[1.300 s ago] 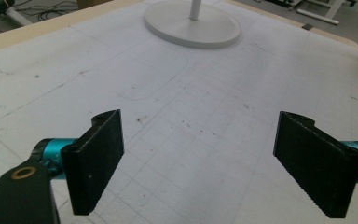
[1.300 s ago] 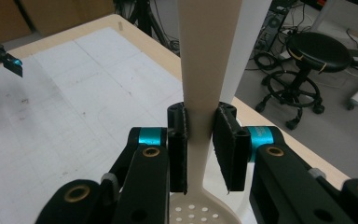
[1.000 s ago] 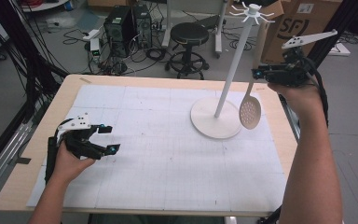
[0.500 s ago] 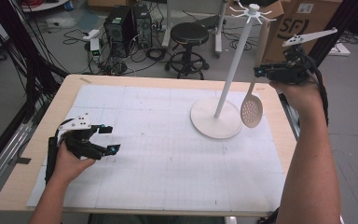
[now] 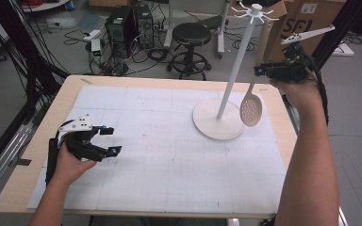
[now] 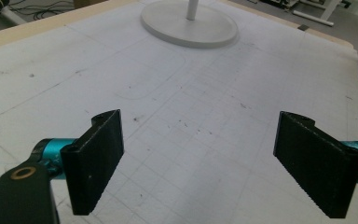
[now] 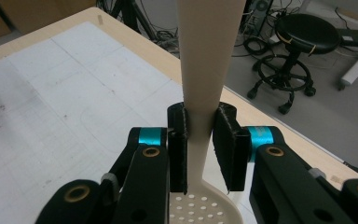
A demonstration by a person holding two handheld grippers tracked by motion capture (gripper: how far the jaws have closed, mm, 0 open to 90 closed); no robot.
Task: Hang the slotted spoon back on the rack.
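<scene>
white gridded matting covers the wooden table (image 5: pixel 37 188), with a black stool (image 5: pixel 192 35) and cabling on the floor at the upper centre of the high view.

step in hand: judged to be hanging the slotted spoon (image 5: pixel 250 109) on the white utensil stand (image 5: pixel 226 89). the spoon hangs bowl-down at the right of the high view, just beside the stand's pole and above the right edge of its round base, clear of the table. the hook crown (image 5: pixel 254 10) sits at the top of the frame, higher than the spoon's upper end.

right gripper (image 5: pixel 263 70): jaws clenched on the spoon handle; in the right gripper view both pads (image 7: pixel 178 140) press the narrow neck just above the perforated bowl (image 7: pixel 200 210).

left gripper (image 5: pixel 109 140): lower left of the high view, jaws released and spread wide, nothing between them; the left gripper view shows bare mat between the pads (image 6: pixel 95 158).

next move, as judged: raise the spoon toward the crown and align the handle end with one hook. whether the handle has a hanging hole cannot be told.
</scene>
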